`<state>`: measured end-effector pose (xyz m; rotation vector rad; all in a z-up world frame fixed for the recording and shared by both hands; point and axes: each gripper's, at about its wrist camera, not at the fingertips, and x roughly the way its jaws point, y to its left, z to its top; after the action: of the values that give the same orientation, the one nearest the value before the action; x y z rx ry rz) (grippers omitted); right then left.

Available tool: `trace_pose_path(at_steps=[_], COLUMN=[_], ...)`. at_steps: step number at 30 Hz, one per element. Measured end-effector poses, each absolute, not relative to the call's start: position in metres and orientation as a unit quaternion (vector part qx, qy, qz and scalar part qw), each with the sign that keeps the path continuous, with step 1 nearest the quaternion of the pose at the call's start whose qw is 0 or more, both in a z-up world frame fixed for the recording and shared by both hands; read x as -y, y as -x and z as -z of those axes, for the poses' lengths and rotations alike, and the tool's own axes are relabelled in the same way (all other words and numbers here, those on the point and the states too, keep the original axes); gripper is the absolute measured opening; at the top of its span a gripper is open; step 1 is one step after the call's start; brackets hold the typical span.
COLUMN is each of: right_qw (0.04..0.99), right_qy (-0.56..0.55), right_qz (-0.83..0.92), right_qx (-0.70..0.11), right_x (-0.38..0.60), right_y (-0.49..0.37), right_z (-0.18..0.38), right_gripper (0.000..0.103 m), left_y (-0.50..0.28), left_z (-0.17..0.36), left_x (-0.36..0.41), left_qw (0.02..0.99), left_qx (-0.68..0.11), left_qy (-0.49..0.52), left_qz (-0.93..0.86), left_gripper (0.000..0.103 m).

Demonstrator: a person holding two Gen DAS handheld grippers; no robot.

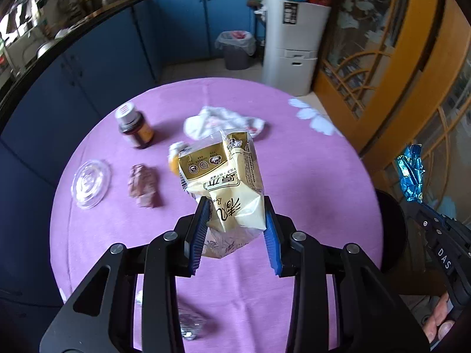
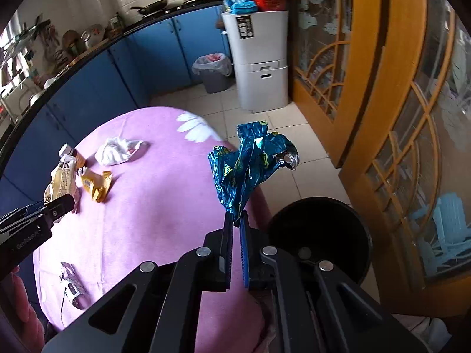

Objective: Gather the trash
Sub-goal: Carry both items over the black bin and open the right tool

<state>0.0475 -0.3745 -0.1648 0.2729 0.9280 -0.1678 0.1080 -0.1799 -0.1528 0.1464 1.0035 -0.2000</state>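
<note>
My left gripper (image 1: pixel 235 214) is shut on a cream and gold snack bag (image 1: pixel 223 176) and holds it up above the round table with the purple cloth (image 1: pixel 294 176). The bag also shows in the right wrist view (image 2: pixel 60 182). My right gripper (image 2: pixel 235 220) is shut on a crumpled blue foil wrapper (image 2: pixel 250 158), held above the table's right edge, next to a black bin (image 2: pixel 321 232) on the floor. The wrapper shows in the left wrist view (image 1: pixel 410 173).
On the table lie a white crumpled tissue (image 1: pixel 220 122), a brown bottle (image 1: pixel 135 126), a clear plastic lid (image 1: pixel 89 182), a brown wrapper (image 1: pixel 144 185), a yellow wrapper (image 2: pixel 97 186) and a torn packet (image 2: pixel 70 285). A lined grey bin (image 2: pixel 213 72) stands by a white cabinet (image 2: pixel 260 58).
</note>
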Motion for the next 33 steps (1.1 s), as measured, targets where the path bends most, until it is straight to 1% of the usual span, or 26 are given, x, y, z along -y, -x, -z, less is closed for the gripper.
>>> trace_pose_path(at_steps=[24,33], right_qw=[0.864,0.86], right_qy=[-0.2,-0.215], right_qz=[0.143,0.149], right_qx=[-0.44,-0.438], right_x=[0.464,0.483], right_y=[-0.009,-0.001], right_z=[0.187,0.199], right_gripper=[0.005,0.006], left_y=[-0.089,-0.086], left_z=[0.157,0.165], left_x=[0.329,0.365], left_qw=[0.852,0.843], left_qx=[-0.457,-0.458], left_qy=[-0.162,-0.18], left_qz=[0.196,0.216], left_gripper=[0.037,0.037])
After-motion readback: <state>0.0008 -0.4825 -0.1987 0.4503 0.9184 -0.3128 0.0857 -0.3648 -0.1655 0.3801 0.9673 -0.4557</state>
